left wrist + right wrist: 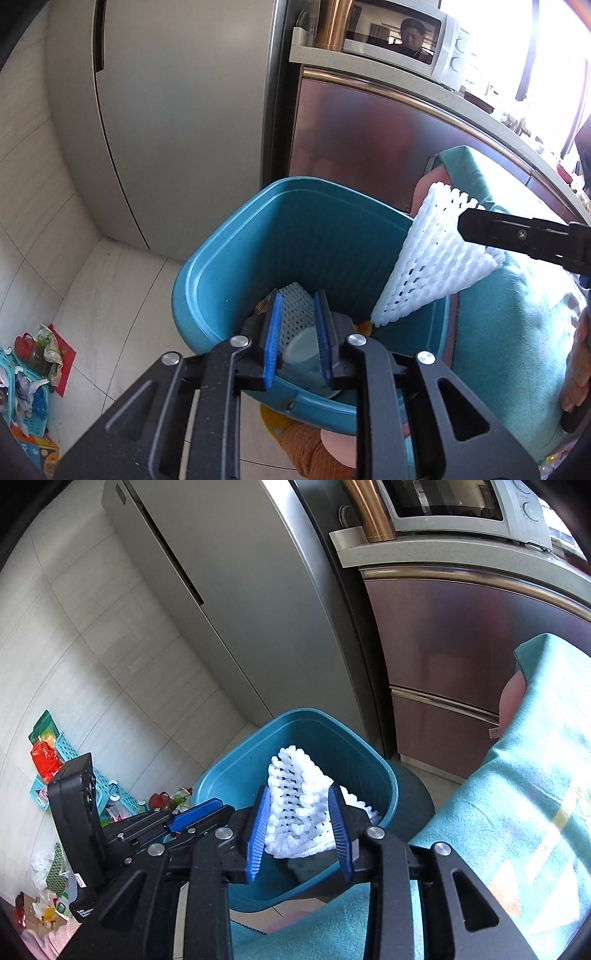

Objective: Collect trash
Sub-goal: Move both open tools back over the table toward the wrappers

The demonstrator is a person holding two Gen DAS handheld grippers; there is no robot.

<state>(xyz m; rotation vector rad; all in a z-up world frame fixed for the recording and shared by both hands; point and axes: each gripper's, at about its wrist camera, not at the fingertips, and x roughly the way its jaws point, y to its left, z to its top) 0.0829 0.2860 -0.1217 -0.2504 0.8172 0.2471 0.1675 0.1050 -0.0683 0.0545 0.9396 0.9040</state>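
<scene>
A teal trash bin [229,280] stands on the floor; it also shows in the right wrist view [236,775]. Inside it lie a white foam net [295,314] and a pale cup [301,349]. My left gripper [297,339] is open and empty over the bin's near rim. My right gripper [299,830] is shut on another white foam net [299,805] and holds it above the bin's opening. In the left wrist view that net [432,266] hangs at the bin's right rim from the right gripper's finger [517,236].
A grey fridge [166,110] and brown cabinet [369,147] stand behind the bin, with a microwave [406,33] on the counter. A teal cloth [517,794] lies at right. Loose trash and teal baskets [66,760] lie on the floor at left.
</scene>
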